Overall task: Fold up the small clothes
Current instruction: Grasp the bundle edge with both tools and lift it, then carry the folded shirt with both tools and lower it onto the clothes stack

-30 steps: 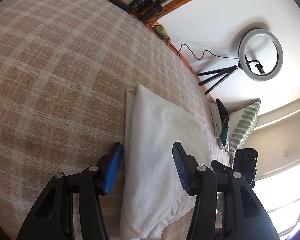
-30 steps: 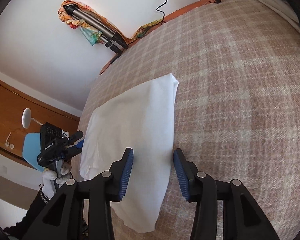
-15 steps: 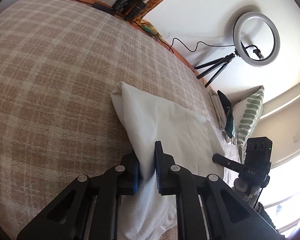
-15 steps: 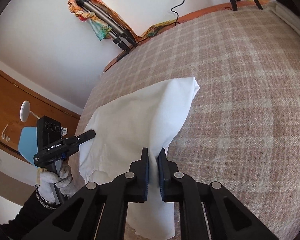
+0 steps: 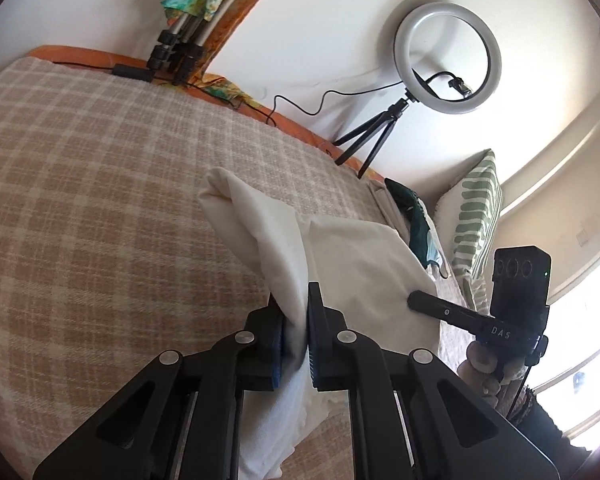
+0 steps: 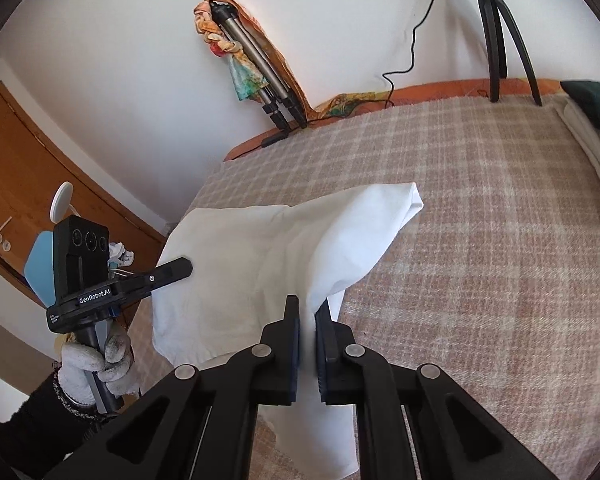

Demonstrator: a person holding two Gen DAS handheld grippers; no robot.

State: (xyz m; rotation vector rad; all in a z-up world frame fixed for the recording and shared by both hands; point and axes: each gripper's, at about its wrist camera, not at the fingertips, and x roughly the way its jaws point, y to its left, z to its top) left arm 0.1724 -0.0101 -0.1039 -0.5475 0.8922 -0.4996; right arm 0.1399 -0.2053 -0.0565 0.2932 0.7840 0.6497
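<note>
Both wrist views look closely along their fingers, sharing the white cloth [image 5: 352, 264] [image 6: 260, 248].

White lettering "GenRobot.AI" runs along the left gripper [image 6: 172, 274] body, below its camera block; "DAS" shows on the right gripper [image 5: 420, 302] bar, below its camera block.

A bedroom in a home, used as a recording spot. The plaid blanket [image 5: 100, 208] covers a bed that runs up to a white wall. At the blanket's far edge a ring light [image 5: 448, 58] stands on a small tripod; a striped pillow [image 5: 478, 216] leans near it. A folded tripod [image 6: 256, 68] rests against the wall, and beyond the blanket's side is a wooden door [image 6: 24, 184].
</note>
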